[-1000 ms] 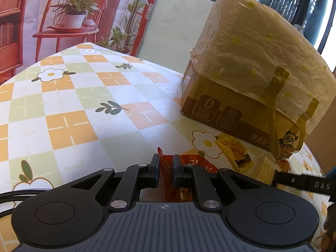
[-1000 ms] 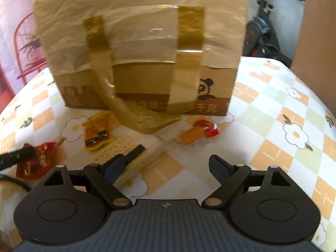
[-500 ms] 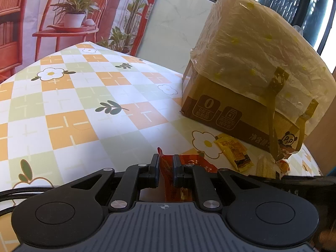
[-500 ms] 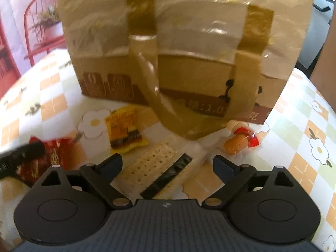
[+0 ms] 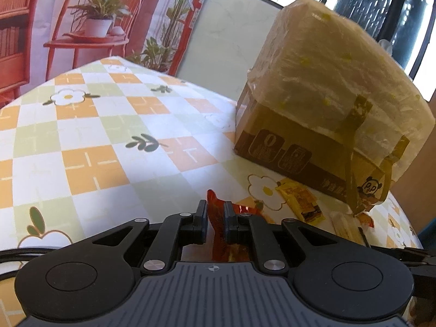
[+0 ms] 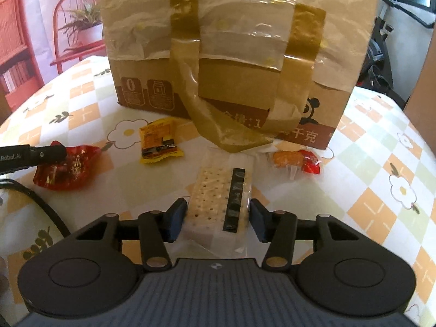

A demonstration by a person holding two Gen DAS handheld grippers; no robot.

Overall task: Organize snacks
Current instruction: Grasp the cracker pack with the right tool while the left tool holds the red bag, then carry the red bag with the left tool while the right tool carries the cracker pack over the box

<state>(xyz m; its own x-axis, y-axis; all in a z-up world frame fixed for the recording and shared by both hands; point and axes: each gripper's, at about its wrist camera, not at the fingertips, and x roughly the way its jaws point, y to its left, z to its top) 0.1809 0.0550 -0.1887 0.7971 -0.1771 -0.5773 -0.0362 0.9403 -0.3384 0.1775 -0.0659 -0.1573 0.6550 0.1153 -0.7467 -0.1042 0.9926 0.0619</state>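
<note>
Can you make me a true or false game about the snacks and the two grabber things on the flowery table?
1. The left gripper has its fingers shut on the red snack packet. True.
2. The right gripper is squeezing the cracker pack tight. False: its fingers are open, one on each side of the pack, and do not look closed on it.
3. The yellow snack packet lies on the tablecloth in front of the cardboard box. True.
4. The cardboard box is bare, with nothing over it. False: a see-through plastic bag with tan handles covers it.
5. The orange snack is inside the box. False: it lies on the tablecloth, right of the cracker pack.
</note>
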